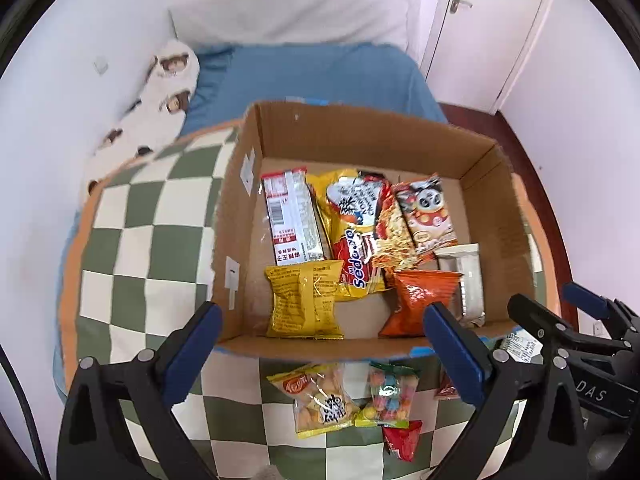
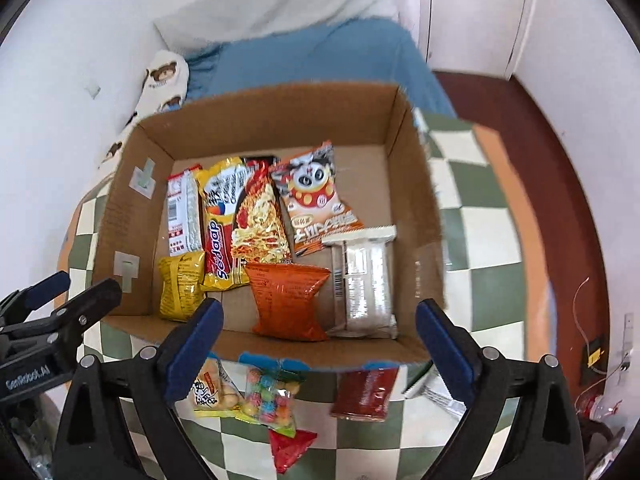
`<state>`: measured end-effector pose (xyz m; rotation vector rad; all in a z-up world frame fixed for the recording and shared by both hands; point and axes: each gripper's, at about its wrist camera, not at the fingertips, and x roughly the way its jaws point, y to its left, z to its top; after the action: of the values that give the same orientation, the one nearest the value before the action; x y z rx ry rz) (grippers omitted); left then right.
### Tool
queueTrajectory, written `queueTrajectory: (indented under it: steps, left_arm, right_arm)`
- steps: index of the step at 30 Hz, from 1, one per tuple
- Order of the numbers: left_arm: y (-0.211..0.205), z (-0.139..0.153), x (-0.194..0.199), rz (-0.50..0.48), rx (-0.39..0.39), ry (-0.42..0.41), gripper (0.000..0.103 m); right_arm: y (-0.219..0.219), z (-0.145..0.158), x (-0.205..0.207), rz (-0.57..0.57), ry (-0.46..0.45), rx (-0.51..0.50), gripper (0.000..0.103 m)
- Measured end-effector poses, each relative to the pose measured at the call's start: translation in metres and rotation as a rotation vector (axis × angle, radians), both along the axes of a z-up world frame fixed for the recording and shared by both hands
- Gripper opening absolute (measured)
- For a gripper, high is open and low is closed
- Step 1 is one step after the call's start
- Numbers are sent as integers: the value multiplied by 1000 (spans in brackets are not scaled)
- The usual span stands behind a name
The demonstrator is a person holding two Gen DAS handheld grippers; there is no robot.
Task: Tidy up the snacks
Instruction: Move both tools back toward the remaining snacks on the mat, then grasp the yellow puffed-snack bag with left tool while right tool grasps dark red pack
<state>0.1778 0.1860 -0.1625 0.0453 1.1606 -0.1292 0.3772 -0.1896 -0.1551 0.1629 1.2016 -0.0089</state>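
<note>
An open cardboard box stands on a green-and-white checked cloth. Several snack packets lie inside it. A yellow packet, an orange packet and a clear white-ended packet are nearest the front wall. My left gripper hangs open above the box's near edge with nothing between its fingers. My right gripper is open and empty over the same edge. On the cloth before the box lie a biscuit bag, a bag of coloured candies and a red packet.
A small red packet and a pale wrapper also lie on the cloth. Behind the box are a blue bedsheet, a white pillow and a bear-print cushion. Dark red floor runs along the right.
</note>
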Motion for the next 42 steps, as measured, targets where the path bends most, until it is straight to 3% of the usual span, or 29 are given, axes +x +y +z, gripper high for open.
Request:
queueTrajectory:
  steps: [5,9,13,16,22,25,30,32,34,36,39,42]
  left_arm:
    - [-3,25,-34,-4,-11,-67,103]
    - [-3,36,-59,-5,-15,-99,103]
    - [1,27,-78,-9,-15,-67,103]
    - [11,-4,-88,9,-24,21,103]
    - [28,-102,-84,74,-41,277,102]
    - [31,-139,-77,111,-89,357,102]
    - [24,-178,-60,159,-140,423,102]
    - [20,-185,-56,172,-157,415,99]
    - [17,-189,-53,185,-160,393,70]
    - [15,-193,-53,189,-129,380,56]
    - [14,-194,-60,164,-112,364,54]
    - [15,-194,-74,138,-81,376,54]
  right_arm:
    - [4,31,-34,-2,-85,-51,99]
    - [4,42,-60,-13,-84,-5,99]
    - [1,38,-86,-31,-59,60,99]
    - [-5,21,-104,-50,-12,108,99]
    - [-29,-47,-117,-128,131,181,99]
    - [-37,-75,-111,-154,172,191,99]
    - [-46,-115,-97,-196,214,197,99]
    - [-48,-129,-90,-215,221,208,95]
    - [-48,-139,-83,-221,225,210,93]
    - [-46,-151,-74,-224,238,201,91]
    - [-36,-170,-61,-204,274,177,84]
    - [-32,-189,-56,-201,311,140,63]
